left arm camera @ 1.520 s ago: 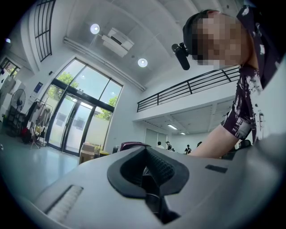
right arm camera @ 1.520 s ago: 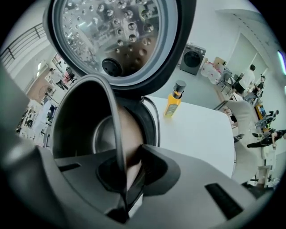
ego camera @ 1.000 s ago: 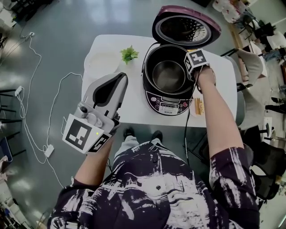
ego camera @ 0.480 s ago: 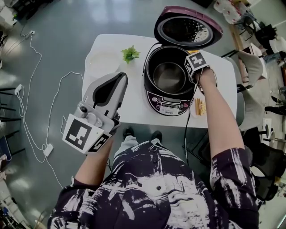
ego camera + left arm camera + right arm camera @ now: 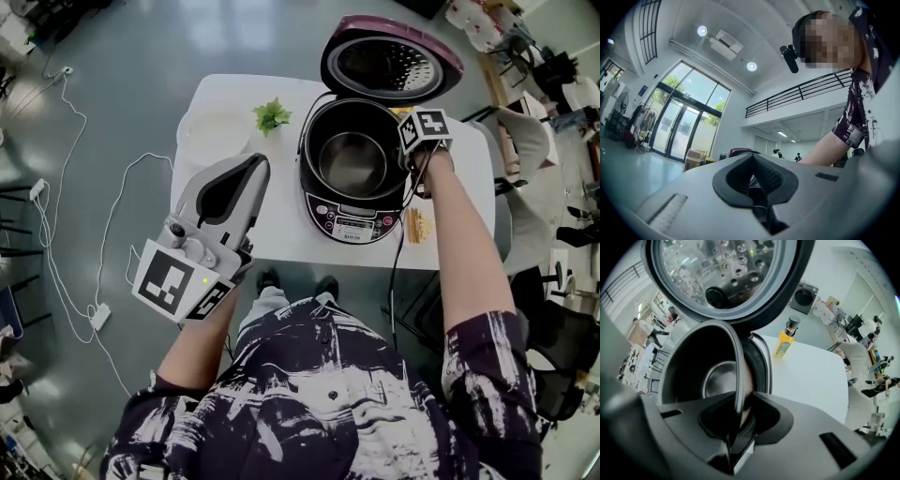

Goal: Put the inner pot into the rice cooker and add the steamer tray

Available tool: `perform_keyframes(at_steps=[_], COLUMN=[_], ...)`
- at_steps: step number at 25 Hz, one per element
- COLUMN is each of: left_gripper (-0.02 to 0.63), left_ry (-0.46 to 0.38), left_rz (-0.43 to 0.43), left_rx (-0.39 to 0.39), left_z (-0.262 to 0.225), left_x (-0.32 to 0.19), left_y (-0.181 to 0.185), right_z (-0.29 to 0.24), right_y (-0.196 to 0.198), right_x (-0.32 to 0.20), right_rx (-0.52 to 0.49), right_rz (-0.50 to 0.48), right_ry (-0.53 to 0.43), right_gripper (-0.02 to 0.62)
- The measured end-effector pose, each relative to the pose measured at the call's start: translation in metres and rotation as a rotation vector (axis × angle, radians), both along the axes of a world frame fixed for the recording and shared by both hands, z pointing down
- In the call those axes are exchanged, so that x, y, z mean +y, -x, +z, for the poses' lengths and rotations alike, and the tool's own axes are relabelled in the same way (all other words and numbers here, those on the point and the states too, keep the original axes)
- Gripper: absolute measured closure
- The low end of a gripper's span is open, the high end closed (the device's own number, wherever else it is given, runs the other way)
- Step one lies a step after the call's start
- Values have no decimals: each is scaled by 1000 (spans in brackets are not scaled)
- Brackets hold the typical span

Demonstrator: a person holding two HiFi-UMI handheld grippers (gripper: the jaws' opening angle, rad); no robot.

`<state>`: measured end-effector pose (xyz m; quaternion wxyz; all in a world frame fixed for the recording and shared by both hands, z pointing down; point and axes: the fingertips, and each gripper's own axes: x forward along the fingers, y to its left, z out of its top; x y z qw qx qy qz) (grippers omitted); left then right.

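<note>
The steel inner pot (image 5: pixel 352 161) sits inside the open purple rice cooker (image 5: pixel 349 223), whose lid (image 5: pixel 392 58) stands up behind it. My right gripper (image 5: pixel 409 161) points down at the pot's right rim. In the right gripper view the thin rim (image 5: pixel 737 366) runs between the jaws of that gripper (image 5: pixel 743 405). They have just been opening, and a slim gap shows beside the rim. A white round steamer tray (image 5: pixel 216 127) lies at the table's far left. My left gripper (image 5: pixel 255 167) hovers by the table's front left, shut and holding nothing (image 5: pixel 757 174).
A green leafy sprig (image 5: pixel 272 114) lies between the tray and the cooker. A yellow bottle (image 5: pixel 785 344) stands on the white table (image 5: pixel 274 230) right of the cooker. The cooker's cord (image 5: pixel 394 272) hangs off the front edge. White cables (image 5: pixel 111 220) trail on the floor at left.
My right hand has rolled a little, and its marker cube now sits further right over the pot's rim. The pot stays in the cooker. The left gripper has not moved.
</note>
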<state>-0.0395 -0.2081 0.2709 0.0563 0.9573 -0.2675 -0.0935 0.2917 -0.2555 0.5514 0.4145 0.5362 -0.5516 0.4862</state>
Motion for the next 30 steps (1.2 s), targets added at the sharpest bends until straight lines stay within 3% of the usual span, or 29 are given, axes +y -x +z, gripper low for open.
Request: perform_keyframes(at_steps=[4, 11, 15, 19, 23, 26, 30], left_gripper=[601, 601, 601, 601, 601, 601, 601], left_ry=[1, -2, -4, -7, -18, -37, -46], left_rz=[3, 13, 20, 22, 8, -12, -65], left_rx=[3, 11, 11, 3, -15, -50, -93], left_z=[0, -3, -5, -4, -3, 1, 9], left_x=[0, 3, 5, 4, 6, 12, 17], left_y=[-1, -5, -7, -9, -4, 4, 25], right_z=[-5, -17, -18, -34, -89, -147, -194], right_y=[0, -17, -18, -1, 55, 122, 235], right_x=[-1, 2, 6, -11, -34, -39, -47], right_rx=[-36, 48, 47, -19, -237, -402, -570], right_rz=[47, 10, 5, -54, -117, -209, -389], right_ry=[-17, -15, -35, -146, -390, -575, -678], right_gripper=[532, 583, 583, 583, 583, 583, 578])
